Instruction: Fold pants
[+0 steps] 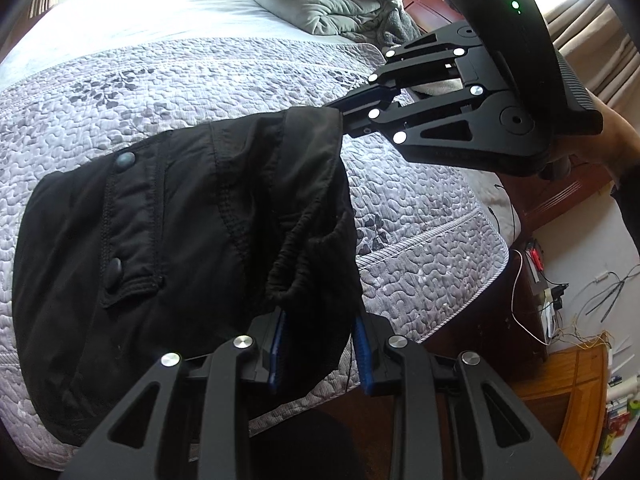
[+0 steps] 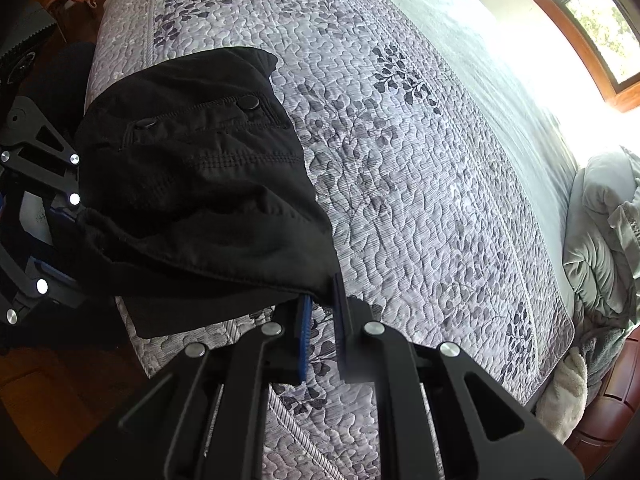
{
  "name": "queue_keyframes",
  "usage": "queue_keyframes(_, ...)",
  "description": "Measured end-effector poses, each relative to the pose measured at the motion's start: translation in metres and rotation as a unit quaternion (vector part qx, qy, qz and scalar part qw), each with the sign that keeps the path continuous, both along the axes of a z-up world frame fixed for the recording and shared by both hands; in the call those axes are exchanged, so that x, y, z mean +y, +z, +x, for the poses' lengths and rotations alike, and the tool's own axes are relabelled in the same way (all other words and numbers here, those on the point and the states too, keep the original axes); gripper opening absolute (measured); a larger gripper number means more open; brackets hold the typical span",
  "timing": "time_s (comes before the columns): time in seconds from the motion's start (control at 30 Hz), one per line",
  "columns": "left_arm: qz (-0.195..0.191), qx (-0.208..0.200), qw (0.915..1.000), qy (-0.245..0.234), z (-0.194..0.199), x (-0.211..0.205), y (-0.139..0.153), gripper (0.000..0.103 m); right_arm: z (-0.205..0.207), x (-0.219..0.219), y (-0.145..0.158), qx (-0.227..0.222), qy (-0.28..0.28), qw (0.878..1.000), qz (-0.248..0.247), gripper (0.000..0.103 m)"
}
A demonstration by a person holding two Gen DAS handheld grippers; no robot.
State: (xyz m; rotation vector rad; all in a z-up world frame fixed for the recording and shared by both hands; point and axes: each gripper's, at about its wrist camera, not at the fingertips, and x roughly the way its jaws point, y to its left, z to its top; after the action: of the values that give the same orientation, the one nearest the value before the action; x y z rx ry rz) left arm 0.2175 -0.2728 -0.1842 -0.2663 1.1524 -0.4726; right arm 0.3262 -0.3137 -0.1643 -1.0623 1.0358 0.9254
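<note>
Your left gripper (image 1: 318,312) pinches the black pants (image 1: 168,248) at the near waistband; your right gripper (image 1: 344,120) clamps the far corner above the quilted bedspread (image 1: 420,220).

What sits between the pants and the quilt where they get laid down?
Nothing visible. Both tongs, left and right, already pinch the black pants, and the quilted bedspread beside them is bare. The grey comforter sits bunched at the far end.

Quilted grey bed (image 2: 420,168), wood-framed sunlit window (image 2: 592,28), wooden floor (image 1: 568,384)
</note>
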Motion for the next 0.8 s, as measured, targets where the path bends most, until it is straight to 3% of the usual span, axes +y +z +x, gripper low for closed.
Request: queue_keyframes(0.8, 0.026, 0.050, 0.9983, 0.009, 0.020, -0.027, -0.063, 0.028, 0.015, -0.028, -0.078, 0.025, -0.007, 1.000, -0.002, 0.008)
